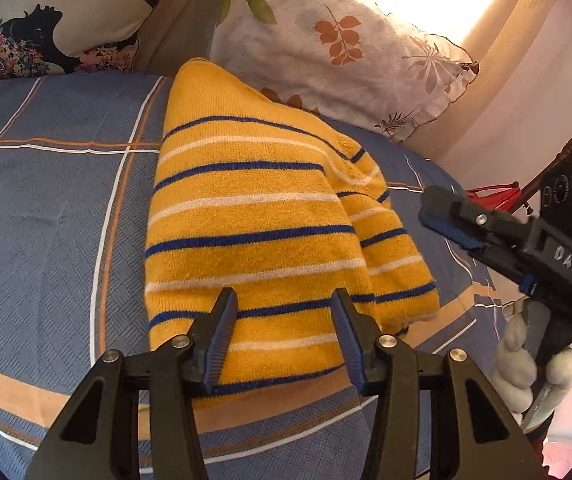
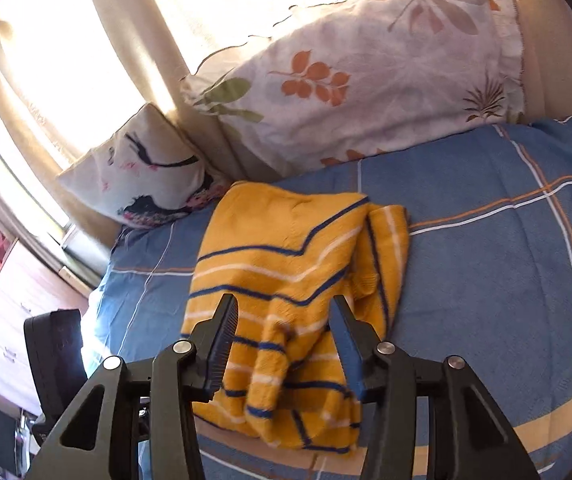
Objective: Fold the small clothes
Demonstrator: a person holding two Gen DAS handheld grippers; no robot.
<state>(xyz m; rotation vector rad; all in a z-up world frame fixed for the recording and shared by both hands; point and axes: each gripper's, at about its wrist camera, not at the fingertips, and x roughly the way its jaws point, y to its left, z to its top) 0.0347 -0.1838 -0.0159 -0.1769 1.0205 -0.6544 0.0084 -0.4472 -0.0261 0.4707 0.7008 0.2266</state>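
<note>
Left wrist view shows your yellow striped sweater (image 1: 253, 216) lying on the blue checked bedcover (image 1: 45, 208), just below the leaf pillow (image 1: 326, 52). It is already folded into a narrow shape, with a sleeve tucked along one side. I think you still need one more fold to make it small and neat.

Your left gripper (image 1: 283, 336) is wide open over the near hem and holds nothing. Your right gripper (image 2: 283, 336) is wide open too, and empty.

You cannot see the layers underneath, and the bright window (image 2: 85, 20) washes out that corner.
</note>
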